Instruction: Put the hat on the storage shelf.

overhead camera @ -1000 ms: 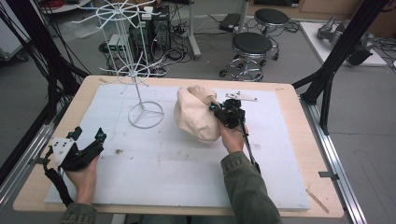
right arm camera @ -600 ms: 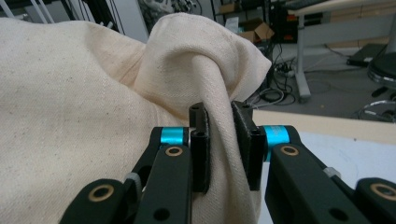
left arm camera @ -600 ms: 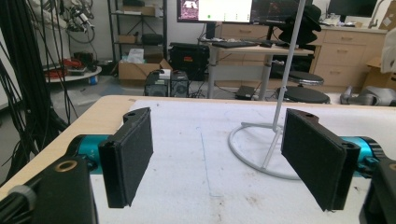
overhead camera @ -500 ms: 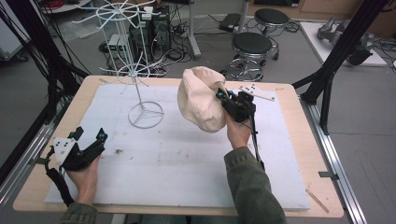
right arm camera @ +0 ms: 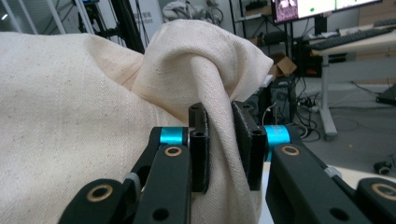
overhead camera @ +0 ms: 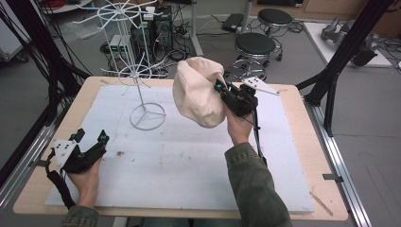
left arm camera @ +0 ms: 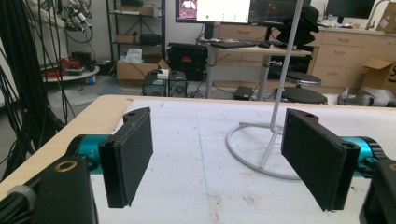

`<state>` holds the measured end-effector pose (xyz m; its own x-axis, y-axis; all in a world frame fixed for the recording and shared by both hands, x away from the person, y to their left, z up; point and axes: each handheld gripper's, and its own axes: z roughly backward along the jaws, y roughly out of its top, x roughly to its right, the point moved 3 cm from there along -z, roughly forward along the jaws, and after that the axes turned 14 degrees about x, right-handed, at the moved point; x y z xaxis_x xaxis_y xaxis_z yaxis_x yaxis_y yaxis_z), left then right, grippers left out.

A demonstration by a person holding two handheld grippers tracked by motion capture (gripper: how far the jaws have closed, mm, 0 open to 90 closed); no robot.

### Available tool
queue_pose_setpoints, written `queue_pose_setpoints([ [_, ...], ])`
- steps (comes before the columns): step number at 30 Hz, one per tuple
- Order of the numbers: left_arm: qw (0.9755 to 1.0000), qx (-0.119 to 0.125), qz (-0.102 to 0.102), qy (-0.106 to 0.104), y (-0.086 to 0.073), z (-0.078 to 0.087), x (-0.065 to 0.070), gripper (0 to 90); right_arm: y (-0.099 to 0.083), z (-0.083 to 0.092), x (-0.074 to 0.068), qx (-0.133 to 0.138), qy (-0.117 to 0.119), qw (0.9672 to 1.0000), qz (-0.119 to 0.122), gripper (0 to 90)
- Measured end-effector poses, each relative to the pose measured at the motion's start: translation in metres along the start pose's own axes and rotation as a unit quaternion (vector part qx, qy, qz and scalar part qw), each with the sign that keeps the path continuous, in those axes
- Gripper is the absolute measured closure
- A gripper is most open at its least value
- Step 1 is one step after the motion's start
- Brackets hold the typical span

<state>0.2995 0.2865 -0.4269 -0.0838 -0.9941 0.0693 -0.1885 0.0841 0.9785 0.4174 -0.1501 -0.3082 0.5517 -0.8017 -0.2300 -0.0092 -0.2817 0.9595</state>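
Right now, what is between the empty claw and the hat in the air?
In the high view, the white wire stand and bare white mat lie between the left claw and the cream hat.

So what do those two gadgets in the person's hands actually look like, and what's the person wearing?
Each handheld black gripper, left and right, has two flat black padded jaws on teal-blue metal collars, brass-ringed pivot holes, a grey three-cornered top plate and a trailing black cable. The person wears olive-green sleeves.
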Motion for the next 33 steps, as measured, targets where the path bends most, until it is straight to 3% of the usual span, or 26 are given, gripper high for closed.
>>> queue_pose_setpoints([
  [8, 1.0, 0.001, 0.003, -0.005, 0.0, 0.0, -0.001, 25.2, 0.021, -0.007, -0.011, 0.02, 0.012, 0.9997, 0.002, 77.8],
  [17, 1.0, 0.003, 0.004, -0.003, 0.0, 0.0, -0.001, 25.2, 0.051, -0.014, -0.022, 0.042, 0.046, 0.9981, -0.001, 77.7],
  [33, 1.0, 0.003, 0.002, -0.004, 0.0, 0.0, -0.001, 25.2, 0.094, -0.02, -0.039, 0.07, 0.105, 0.9919, -0.012, 77.4],
])
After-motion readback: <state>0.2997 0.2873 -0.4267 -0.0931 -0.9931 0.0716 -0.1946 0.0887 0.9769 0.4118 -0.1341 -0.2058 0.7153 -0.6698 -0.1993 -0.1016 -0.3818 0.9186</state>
